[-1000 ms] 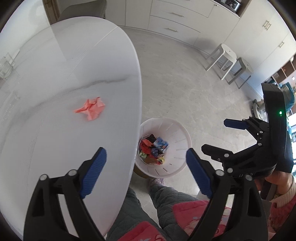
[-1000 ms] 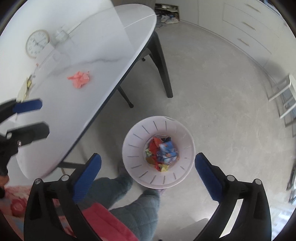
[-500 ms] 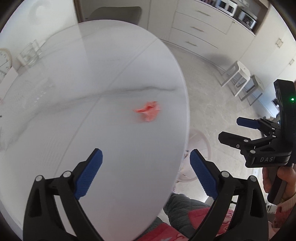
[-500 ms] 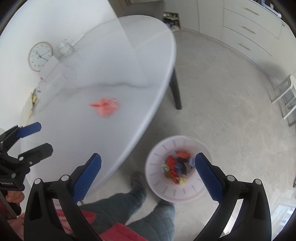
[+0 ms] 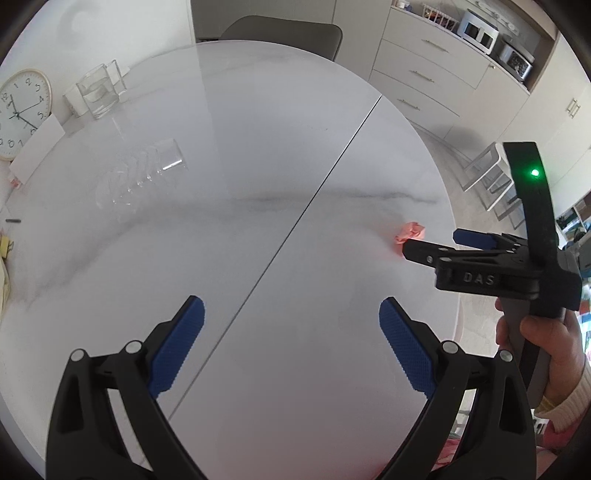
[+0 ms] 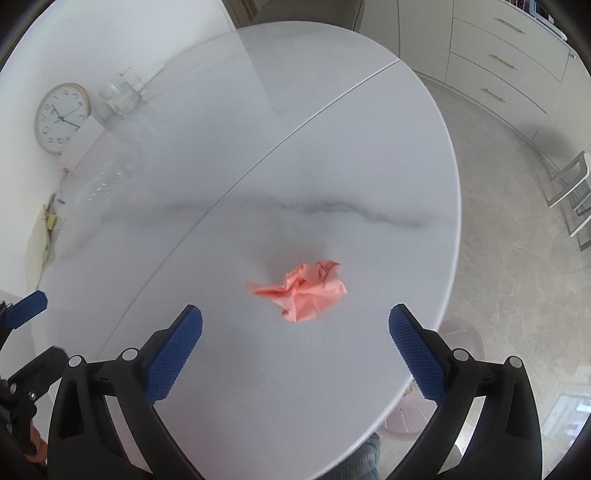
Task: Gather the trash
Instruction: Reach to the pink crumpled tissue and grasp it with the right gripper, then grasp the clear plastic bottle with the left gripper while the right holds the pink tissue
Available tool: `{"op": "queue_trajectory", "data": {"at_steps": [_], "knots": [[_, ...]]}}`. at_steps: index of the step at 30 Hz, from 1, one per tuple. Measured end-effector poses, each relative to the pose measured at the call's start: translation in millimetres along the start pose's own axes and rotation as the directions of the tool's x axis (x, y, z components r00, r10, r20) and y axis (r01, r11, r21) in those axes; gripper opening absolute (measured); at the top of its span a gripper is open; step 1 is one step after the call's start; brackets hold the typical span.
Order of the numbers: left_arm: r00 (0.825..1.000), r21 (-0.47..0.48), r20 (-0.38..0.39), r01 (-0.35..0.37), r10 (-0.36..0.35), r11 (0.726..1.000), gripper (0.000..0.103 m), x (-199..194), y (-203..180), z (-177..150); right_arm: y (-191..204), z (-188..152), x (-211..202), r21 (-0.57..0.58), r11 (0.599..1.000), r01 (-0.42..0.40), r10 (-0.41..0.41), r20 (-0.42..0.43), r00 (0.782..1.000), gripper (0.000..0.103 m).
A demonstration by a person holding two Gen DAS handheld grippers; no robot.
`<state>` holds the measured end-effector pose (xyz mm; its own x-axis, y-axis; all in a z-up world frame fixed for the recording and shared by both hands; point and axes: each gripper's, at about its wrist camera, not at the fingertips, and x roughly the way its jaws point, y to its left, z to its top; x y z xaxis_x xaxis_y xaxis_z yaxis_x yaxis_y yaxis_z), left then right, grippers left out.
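Note:
A crumpled pink paper scrap (image 6: 301, 290) lies on the white marble table (image 6: 332, 166) near its right edge. My right gripper (image 6: 295, 330) is open and empty, just short of the scrap, which sits between and ahead of its blue pads. In the left wrist view the scrap (image 5: 410, 233) shows partly hidden behind the right gripper (image 5: 432, 243). My left gripper (image 5: 291, 328) is open and empty above the bare middle of the table. The white bin (image 6: 461, 338) peeks out beyond the table's right edge, mostly hidden.
A glass container (image 5: 98, 92), a lying clear glass piece (image 5: 144, 173) and a wall clock (image 5: 22, 112) are at the table's far left. A chair (image 5: 280, 31) stands behind the table. Cabinets (image 6: 509, 62) and stools (image 6: 572, 192) are on the right.
Both grippers have swung from the bin and floor onto the table. The right gripper has closed in on the pink scrap, now just ahead of its pads. The bin is now mostly hidden.

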<state>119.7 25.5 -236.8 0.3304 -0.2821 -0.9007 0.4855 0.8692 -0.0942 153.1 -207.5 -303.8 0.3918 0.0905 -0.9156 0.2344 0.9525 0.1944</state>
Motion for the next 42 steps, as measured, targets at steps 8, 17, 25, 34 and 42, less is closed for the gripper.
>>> {"op": "queue_trajectory", "data": {"at_steps": [8, 17, 25, 34, 42], "knots": [[0.997, 0.033, -0.045, 0.064, -0.062, 0.997, 0.091, 25.5, 14.9, 8.3, 7.2, 4.3, 27.4, 0.016, 0.993, 0.116, -0.114, -0.053, 0.992, 0.074], [0.996, 0.050, -0.042, 0.077, -0.075, 0.996, 0.091, 31.5, 24.0, 12.1, 10.1, 10.8, 22.8, -0.005, 0.984, 0.177, -0.177, -0.055, 0.983, 0.024], [0.999, 0.024, -0.015, 0.049, -0.049, 0.998, 0.091, 28.4, 54.7, 19.1, 33.3, 22.1, 9.8, -0.037, 0.993, 0.109, -0.110, -0.026, 0.994, 0.023], [0.997, 0.116, 0.067, -0.047, 0.039, 0.992, 0.091, 16.3, 113.6, 64.1, 109.8, 56.4, 11.9, -0.124, 0.992, -0.019, 0.017, -0.017, 1.000, 0.023], [0.996, 0.281, 0.081, -0.062, 0.040, 0.958, 0.091, 31.8, 152.4, 109.3, 160.6, 96.0, 28.4, -0.163, 0.983, -0.079, 0.077, -0.015, 0.997, 0.023]]}}
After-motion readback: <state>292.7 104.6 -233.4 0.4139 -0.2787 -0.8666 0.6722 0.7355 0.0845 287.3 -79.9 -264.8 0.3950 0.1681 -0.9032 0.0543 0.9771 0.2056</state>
